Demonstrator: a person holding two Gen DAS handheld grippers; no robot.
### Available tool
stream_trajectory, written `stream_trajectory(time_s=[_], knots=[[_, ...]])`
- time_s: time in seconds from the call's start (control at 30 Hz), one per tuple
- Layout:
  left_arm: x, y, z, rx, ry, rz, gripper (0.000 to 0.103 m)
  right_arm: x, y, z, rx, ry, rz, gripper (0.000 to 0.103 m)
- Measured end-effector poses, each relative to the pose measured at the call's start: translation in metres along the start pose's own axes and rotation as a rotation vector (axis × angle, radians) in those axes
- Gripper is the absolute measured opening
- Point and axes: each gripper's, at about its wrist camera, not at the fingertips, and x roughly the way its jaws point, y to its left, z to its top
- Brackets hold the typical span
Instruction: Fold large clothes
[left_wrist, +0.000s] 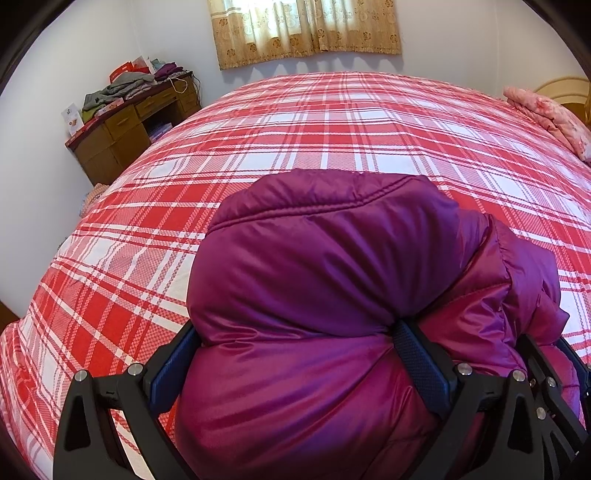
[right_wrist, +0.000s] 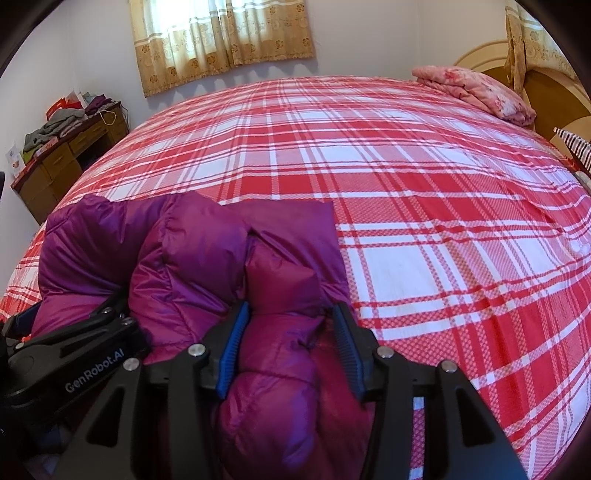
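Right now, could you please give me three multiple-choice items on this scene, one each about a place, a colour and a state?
1. Where does the folded pink blanket lie?
A. at the far corner of the bed by the headboard
B. on the wooden desk
C. on the floor

2. What colour is the puffy jacket?
A. green
B. purple
C. grey

3. How do the left gripper and the right gripper stand?
A. both open, clear of the jacket
B. only the left grips
C. both squeeze jacket padding between their fingers

Answers: 1 A, it rests beside the headboard; 2 B, shiny purple fabric; 3 C, padding bulges between both pairs of fingers.

Soft daylight through the curtain; sharp, heavy fisheye bulge.
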Motion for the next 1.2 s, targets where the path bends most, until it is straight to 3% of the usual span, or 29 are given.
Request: stream_trajectory(time_s=[0.13, 0.23, 0.27, 0.33, 0.4, 0.5, 0.6, 0.7, 0.8, 1.0, 1.2], knots=[[0.0, 0.003, 0.002, -0.009, 0.016, -0.025, 0.102, 0.0, -0.001, 0.001, 0.007, 0.001, 0.007, 0.051], [-0.016, 0.025, 0.002, -0.054, 0.068, -0.146, 0.102, -0.002, -0.005, 0.003, 0.017, 0.014, 0.035, 0.055], [-0.029, 0.035, -0.001, -0.075, 0.044, -0.177, 0.102, -0.003, -0.008, 0.004, 0.023, 0.02, 0.053, 0.057], [-0.053, 0.05, -0.009, -0.07, -0.027, -0.212, 0.102, -0.017, -0.022, 0.003, 0.069, 0.021, 0.099, 0.079], [-0.068, 0.064, -0.024, -0.034, -0.074, -0.204, 0.102, -0.033, -0.036, -0.002, 0.121, -0.02, 0.121, 0.083], [-0.062, 0.081, -0.045, -0.024, -0.079, -0.187, 0.102, -0.043, -0.041, -0.01, 0.092, -0.034, 0.118, 0.081], [-0.055, 0.086, -0.056, -0.068, -0.065, -0.23, 0.102, -0.043, -0.036, -0.017, 0.055, -0.032, 0.117, 0.077], [-0.054, 0.073, -0.057, -0.041, -0.06, -0.244, 0.102, -0.038, -0.033, -0.019, 0.045, -0.016, 0.141, 0.071], [-0.057, 0.061, -0.06, 0.014, -0.104, -0.213, 0.102, -0.033, -0.036, -0.02, 0.05, 0.005, 0.185, 0.063], [-0.053, 0.062, -0.062, 0.02, -0.104, -0.25, 0.102, -0.027, -0.039, -0.023, 0.058, 0.014, 0.237, 0.06], [-0.052, 0.055, -0.061, 0.051, -0.114, -0.252, 0.101, -0.026, -0.038, -0.023, 0.049, 0.018, 0.277, 0.05]])
